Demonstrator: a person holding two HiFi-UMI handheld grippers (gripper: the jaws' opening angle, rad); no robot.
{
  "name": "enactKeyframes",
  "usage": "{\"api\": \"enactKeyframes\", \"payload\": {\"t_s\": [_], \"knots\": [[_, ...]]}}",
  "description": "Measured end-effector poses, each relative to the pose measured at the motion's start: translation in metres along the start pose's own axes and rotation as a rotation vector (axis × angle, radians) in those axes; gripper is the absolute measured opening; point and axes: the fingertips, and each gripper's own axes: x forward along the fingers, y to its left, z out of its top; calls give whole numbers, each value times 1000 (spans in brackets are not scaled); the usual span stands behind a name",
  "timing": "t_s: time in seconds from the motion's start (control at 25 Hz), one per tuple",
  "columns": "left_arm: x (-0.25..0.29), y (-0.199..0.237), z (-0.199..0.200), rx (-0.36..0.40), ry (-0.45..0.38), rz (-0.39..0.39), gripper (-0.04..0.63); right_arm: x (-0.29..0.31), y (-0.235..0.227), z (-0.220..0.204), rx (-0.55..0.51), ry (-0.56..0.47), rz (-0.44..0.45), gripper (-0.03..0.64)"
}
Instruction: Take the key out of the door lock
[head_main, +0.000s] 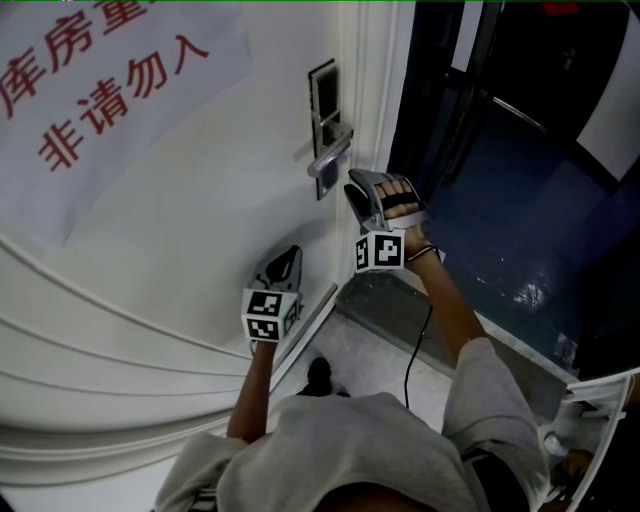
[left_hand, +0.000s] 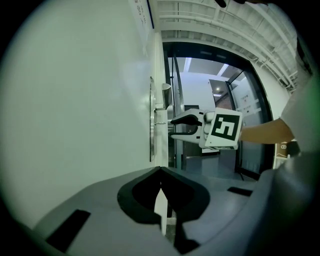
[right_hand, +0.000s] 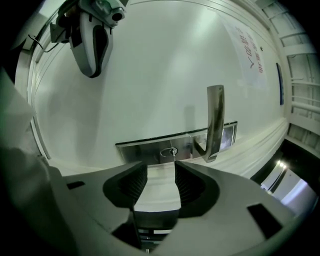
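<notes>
A small key (right_hand: 172, 151) sticks out of the cylinder in the steel lock plate (right_hand: 150, 144) on the white door (head_main: 200, 220). The lever handle (right_hand: 215, 120) stands to its right. My right gripper (right_hand: 160, 164) is open and points straight at the key, its tips just short of it, with nothing between the pads. In the head view this right gripper (head_main: 355, 185) sits right under the handle (head_main: 330, 158). My left gripper (head_main: 290, 255) hangs lower along the door face, apart from the lock. In its own view the left gripper (left_hand: 160, 169) is shut on nothing.
A paper notice with red characters (head_main: 100, 90) hangs on the door at upper left. Right of the door edge lies a dark doorway with a shiny floor (head_main: 500, 220). A cable (head_main: 415, 350) trails from the right gripper. The person's shoe (head_main: 318, 375) is by the threshold.
</notes>
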Motion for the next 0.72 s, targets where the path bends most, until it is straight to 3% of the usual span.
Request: {"api": "enactKeyframes", "payload": {"t_s": [0.16,0.72], "knots": [[-2,1,-1,1,5,1,18,14,-13,1,-12,2,-34,142],[-5,12,-7,-4,12,13,18,46,-21,1,-80,4,-80,68]]}}
